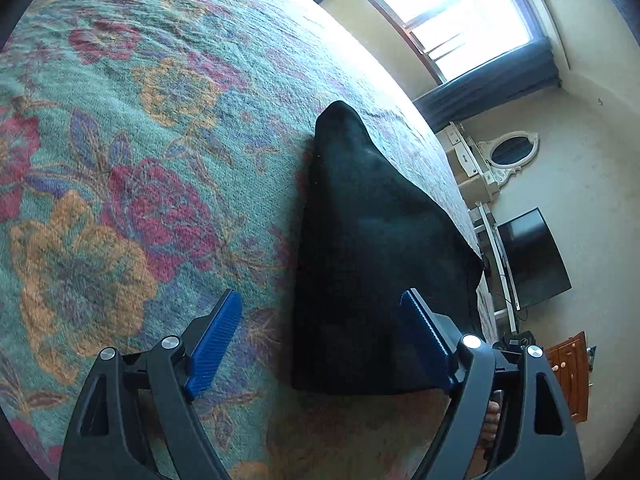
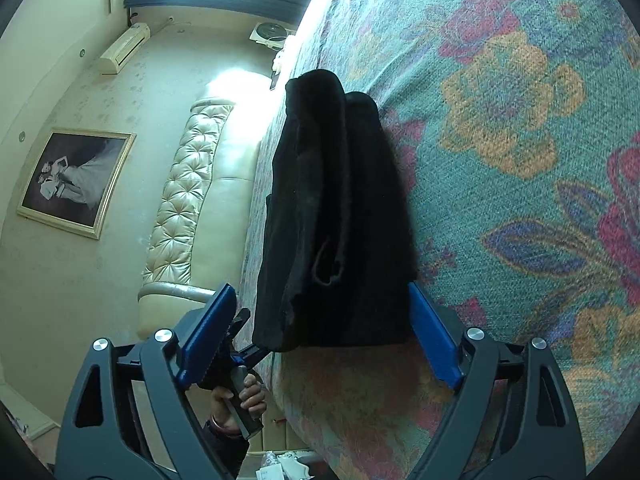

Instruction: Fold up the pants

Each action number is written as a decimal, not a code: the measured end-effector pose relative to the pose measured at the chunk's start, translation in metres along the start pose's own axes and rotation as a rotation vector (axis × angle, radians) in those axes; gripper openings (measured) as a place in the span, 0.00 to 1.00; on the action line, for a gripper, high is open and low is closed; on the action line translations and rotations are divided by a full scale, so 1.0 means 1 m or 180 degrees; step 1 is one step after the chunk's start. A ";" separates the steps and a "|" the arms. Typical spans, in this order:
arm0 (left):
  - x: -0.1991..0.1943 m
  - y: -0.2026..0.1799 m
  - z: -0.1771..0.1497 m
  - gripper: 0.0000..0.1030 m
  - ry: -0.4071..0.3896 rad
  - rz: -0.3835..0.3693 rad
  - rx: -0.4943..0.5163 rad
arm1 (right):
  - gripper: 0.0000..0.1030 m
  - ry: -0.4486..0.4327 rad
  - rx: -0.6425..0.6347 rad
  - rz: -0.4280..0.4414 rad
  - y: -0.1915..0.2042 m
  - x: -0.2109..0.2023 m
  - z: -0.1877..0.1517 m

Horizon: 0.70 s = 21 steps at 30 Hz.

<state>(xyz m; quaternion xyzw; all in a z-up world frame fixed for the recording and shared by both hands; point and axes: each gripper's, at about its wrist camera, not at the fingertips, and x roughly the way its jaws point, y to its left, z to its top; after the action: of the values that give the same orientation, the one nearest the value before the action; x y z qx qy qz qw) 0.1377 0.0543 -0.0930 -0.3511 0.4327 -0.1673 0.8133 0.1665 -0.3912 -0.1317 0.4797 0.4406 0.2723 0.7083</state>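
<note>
The black pants lie folded in a compact bundle on the floral bedspread. In the right wrist view the pants show stacked folded layers near the bed's edge. My left gripper is open, its blue pads either side of the bundle's near end, holding nothing. My right gripper is open too, its blue fingers flanking the near end of the bundle. The left gripper and the hand holding it show low in the right wrist view.
The bedspread covers a wide bed. A tufted cream headboard and a framed photo are on one side. A window, a dresser mirror, a dark screen and a wooden cabinet are on the other.
</note>
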 end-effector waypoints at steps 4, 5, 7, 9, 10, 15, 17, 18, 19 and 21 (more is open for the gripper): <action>0.012 -0.014 -0.006 0.80 0.0029 0.0035 0.0016 | 0.80 -0.0077 -0.0038 -0.0100 0.006 0.004 -0.008; 0.013 -0.015 -0.007 0.80 0.0004 0.0044 0.0002 | 0.75 -0.0090 -0.0030 -0.0135 0.005 0.005 -0.011; 0.015 -0.015 -0.009 0.80 -0.0009 -0.0018 -0.0084 | 0.53 -0.0067 -0.0006 -0.0248 0.003 0.008 -0.015; 0.018 -0.017 -0.009 0.80 0.0017 -0.0082 -0.0130 | 0.42 -0.0083 0.0051 -0.0258 -0.006 0.007 -0.018; 0.018 -0.018 -0.009 0.80 0.0028 -0.0080 -0.0117 | 0.38 -0.0104 0.0083 -0.0227 -0.009 0.006 -0.019; 0.019 -0.016 -0.011 0.59 0.0025 0.0161 0.0022 | 0.33 -0.0190 0.0121 -0.0179 -0.011 0.005 -0.024; 0.017 -0.019 -0.013 0.54 0.0028 0.0224 0.0114 | 0.31 -0.0210 0.0155 -0.0129 -0.011 0.005 -0.026; 0.016 -0.020 -0.016 0.51 0.0019 0.0259 0.0164 | 0.30 -0.0218 0.0160 -0.0109 -0.012 0.004 -0.027; 0.015 -0.022 -0.016 0.50 0.0012 0.0288 0.0197 | 0.30 -0.0229 0.0153 -0.0099 -0.011 0.003 -0.027; 0.016 -0.026 -0.017 0.45 -0.0009 0.0327 0.0234 | 0.29 -0.0234 0.0143 -0.0093 -0.009 0.003 -0.029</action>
<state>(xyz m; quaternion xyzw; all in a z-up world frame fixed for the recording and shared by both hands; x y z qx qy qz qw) 0.1338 0.0205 -0.0900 -0.2986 0.4426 -0.1405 0.8338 0.1418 -0.3802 -0.1455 0.4987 0.4273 0.2341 0.7169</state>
